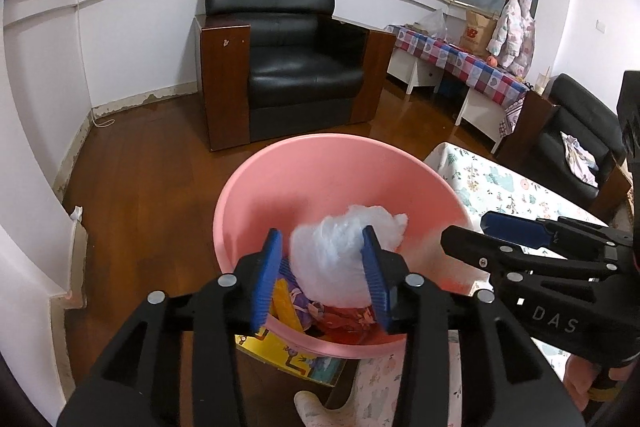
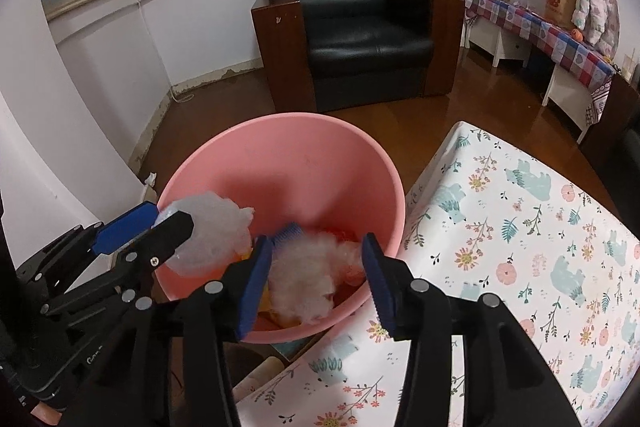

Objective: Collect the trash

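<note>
Pink basin [image 1: 320, 163] sat under both grippers; left gripper [image 1: 320, 267] and right gripper [image 2: 316, 279] released crumpled plastic wads.

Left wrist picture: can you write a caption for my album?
Left hand-held gripper open around crumpled clear plastic over the pink tub.

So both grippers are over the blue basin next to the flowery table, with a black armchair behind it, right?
Not quite: the basin is pink, as both wrist views show. Both grippers, left and right, are over it, beside the flowery table, with the black armchair behind.
</note>
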`<action>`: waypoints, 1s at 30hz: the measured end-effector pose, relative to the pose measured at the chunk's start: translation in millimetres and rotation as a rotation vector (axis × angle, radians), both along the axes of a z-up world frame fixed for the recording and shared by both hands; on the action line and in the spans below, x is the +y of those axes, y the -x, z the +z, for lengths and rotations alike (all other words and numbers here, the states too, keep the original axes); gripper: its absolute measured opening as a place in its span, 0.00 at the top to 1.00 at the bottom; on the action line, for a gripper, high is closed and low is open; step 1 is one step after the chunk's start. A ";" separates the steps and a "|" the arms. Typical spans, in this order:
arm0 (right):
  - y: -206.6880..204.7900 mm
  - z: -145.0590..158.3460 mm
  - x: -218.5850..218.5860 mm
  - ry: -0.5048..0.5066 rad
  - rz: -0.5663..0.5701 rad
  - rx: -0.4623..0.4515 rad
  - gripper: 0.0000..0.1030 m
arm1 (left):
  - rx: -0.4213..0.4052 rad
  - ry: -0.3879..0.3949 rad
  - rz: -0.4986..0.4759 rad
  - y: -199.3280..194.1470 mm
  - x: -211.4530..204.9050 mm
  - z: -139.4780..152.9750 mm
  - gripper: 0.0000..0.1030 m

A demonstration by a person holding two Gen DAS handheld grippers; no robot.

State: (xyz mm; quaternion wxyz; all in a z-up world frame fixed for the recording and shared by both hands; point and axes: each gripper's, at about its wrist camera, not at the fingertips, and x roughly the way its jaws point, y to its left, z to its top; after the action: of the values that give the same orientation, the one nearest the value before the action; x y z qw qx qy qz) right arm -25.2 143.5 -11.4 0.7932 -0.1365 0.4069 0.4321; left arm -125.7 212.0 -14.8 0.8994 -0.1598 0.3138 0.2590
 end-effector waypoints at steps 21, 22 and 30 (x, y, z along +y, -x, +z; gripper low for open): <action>-1.3 13.6 -29.0 -0.107 -0.022 0.022 0.50 | -0.001 -0.009 -0.013 -0.4 -5.6 8.5 0.57; -0.8 14.5 -31.4 -0.115 -0.025 0.021 0.50 | -0.002 -0.009 -0.012 -0.2 -5.8 9.0 0.57; 7.8 18.4 -54.4 -0.162 -0.045 0.018 0.47 | -0.006 -0.042 -0.018 -0.3 -17.5 14.5 0.57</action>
State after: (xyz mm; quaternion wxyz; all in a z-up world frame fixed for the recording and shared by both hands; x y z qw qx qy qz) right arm -33.1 89.2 7.0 0.8074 -0.0590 0.3807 0.4468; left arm -125.3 194.5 -0.3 0.9057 -0.1390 0.3072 0.2570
